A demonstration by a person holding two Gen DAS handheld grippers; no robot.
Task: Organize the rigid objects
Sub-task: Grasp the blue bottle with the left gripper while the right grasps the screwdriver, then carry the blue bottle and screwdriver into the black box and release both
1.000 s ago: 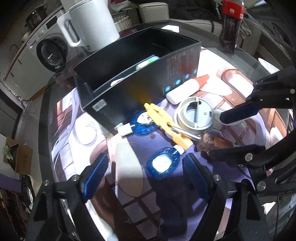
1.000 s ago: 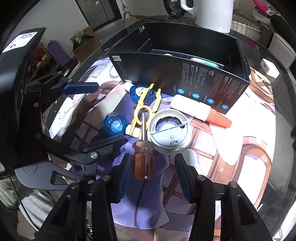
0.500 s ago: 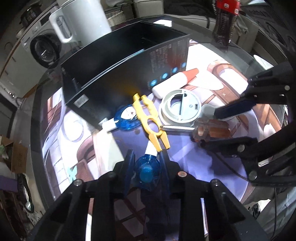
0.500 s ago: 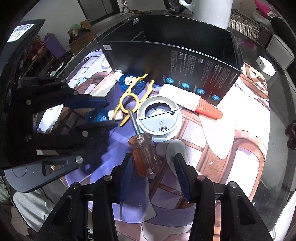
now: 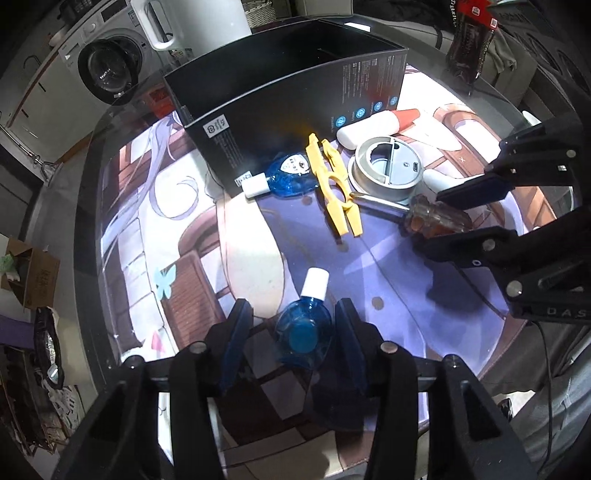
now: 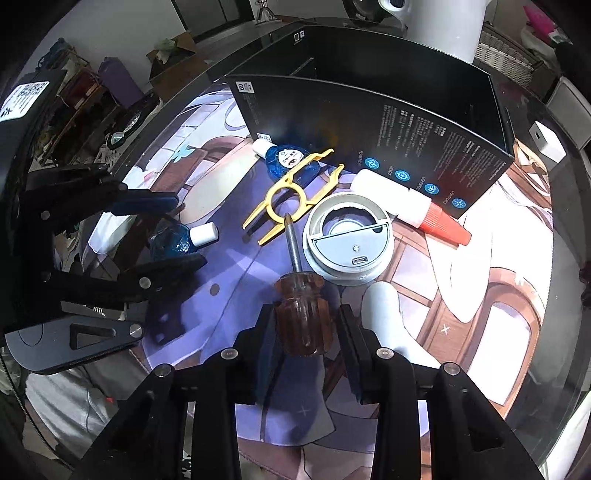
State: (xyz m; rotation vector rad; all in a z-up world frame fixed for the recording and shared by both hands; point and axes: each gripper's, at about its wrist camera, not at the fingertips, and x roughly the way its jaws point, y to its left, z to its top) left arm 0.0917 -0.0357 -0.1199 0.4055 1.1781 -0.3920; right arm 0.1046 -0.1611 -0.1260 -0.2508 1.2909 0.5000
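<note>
My left gripper (image 5: 295, 336) is shut on a small blue bottle (image 5: 306, 328) with a white cap and holds it above the mat. It also shows in the right wrist view (image 6: 173, 242). My right gripper (image 6: 304, 328) is shut on the brown handle of a screwdriver (image 6: 301, 314), whose tip points at a yellow plastic tool (image 6: 291, 194). A black open box (image 5: 295, 85) stands behind. A second blue bottle (image 5: 288, 177), a grey round lid (image 5: 388, 168) and a white tube with a red cap (image 5: 376, 123) lie in front of the box.
The round glass table (image 5: 85, 229) carries a printed mat (image 5: 192, 236). A white kettle (image 5: 192, 18) stands behind the box, a dark cola bottle (image 5: 469, 40) at the far right. A small white cube (image 6: 546, 142) lies right of the box.
My left gripper closed on the blue bottle and drew it back and up from the pile. My right gripper closed on the screwdriver handle.
</note>
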